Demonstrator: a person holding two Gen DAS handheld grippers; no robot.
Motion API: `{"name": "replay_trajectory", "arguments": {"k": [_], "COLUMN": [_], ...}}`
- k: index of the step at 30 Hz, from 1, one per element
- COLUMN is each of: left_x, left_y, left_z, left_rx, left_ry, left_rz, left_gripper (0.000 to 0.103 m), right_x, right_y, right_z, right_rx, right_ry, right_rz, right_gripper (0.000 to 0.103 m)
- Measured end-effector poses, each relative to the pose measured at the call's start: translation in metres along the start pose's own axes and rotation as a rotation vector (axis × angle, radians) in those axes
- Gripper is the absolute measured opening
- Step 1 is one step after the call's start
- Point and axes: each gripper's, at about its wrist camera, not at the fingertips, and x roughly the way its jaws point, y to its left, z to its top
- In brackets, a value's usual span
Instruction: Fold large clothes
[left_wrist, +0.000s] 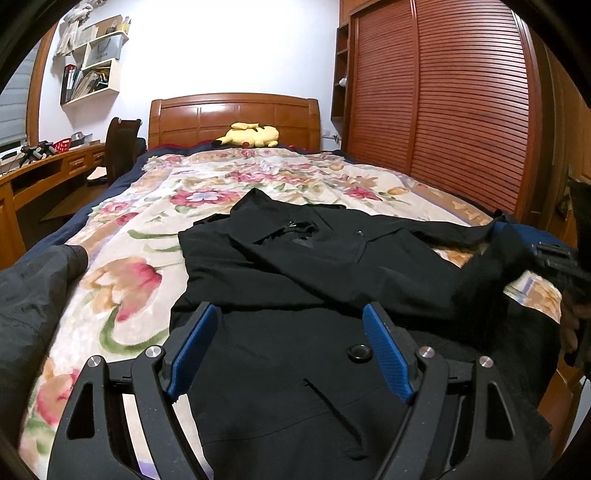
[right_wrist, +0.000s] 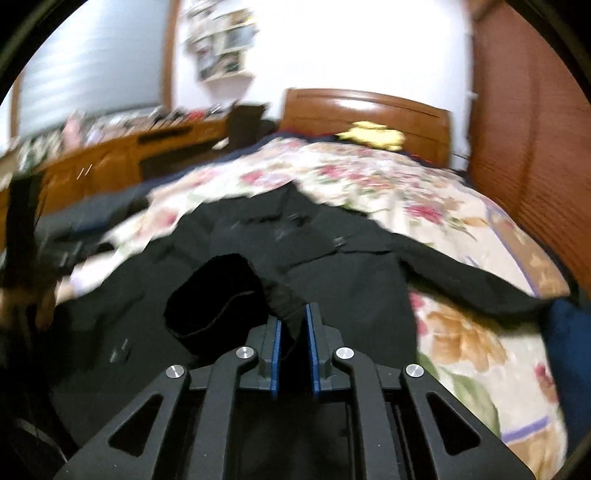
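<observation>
A black jacket lies spread on the floral blanket of a bed, collar towards the headboard. My left gripper hovers just over the jacket's lower front, near a round black button. Its blue pads stand wide apart, open, with nothing between them. In the blurred right wrist view, my right gripper is shut on the edge of a sleeve, and the sleeve's cuff curls up to the left of the fingers. The jacket spreads out beyond it.
A yellow plush toy lies by the wooden headboard. A louvred wardrobe lines the bed's right side. A desk and chair stand to the left. A dark grey garment lies at the near left edge.
</observation>
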Motion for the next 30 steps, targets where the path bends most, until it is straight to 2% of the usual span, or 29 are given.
{"name": "replay_trajectory", "arguments": {"k": [3, 6, 10, 16, 17, 22, 25, 27, 30], "left_x": [0.001, 0.001, 0.002, 0.003, 0.003, 0.003, 0.003, 0.003, 0.0], "left_y": [0.0, 0.0, 0.001, 0.0, 0.0, 0.0, 0.003, 0.006, 0.014], "left_z": [-0.001, 0.0, -0.001, -0.003, -0.004, -0.004, -0.002, 0.001, 0.006], "left_rx": [-0.005, -0.007, -0.007, -0.009, -0.009, -0.001, -0.003, 0.001, 0.013], "left_ry": [0.004, 0.004, 0.005, 0.009, 0.01, 0.012, 0.016, 0.019, 0.021], "left_rz": [-0.002, -0.004, -0.005, -0.003, -0.002, 0.006, 0.01, 0.02, 0.051], "left_gripper": [0.082, 0.082, 0.082, 0.082, 0.082, 0.082, 0.082, 0.082, 0.082], "right_x": [0.008, 0.023, 0.039, 0.032, 0.031, 0.016, 0.013, 0.012, 0.012], "right_y": [-0.035, -0.07, -0.104, -0.102, -0.099, -0.075, -0.06, -0.055, -0.048], "right_z": [-0.007, -0.019, -0.039, -0.05, -0.042, -0.033, -0.03, -0.026, -0.022], "right_rx": [0.107, 0.203, 0.267, 0.229, 0.222, 0.126, 0.087, 0.063, 0.037], "right_ry": [0.021, 0.108, 0.226, 0.254, 0.254, 0.223, 0.199, 0.167, 0.123], "right_rz": [-0.085, -0.162, -0.203, -0.194, -0.191, -0.244, -0.264, -0.26, -0.251], "right_gripper": [0.006, 0.005, 0.005, 0.005, 0.005, 0.007, 0.025, 0.047, 0.054]}}
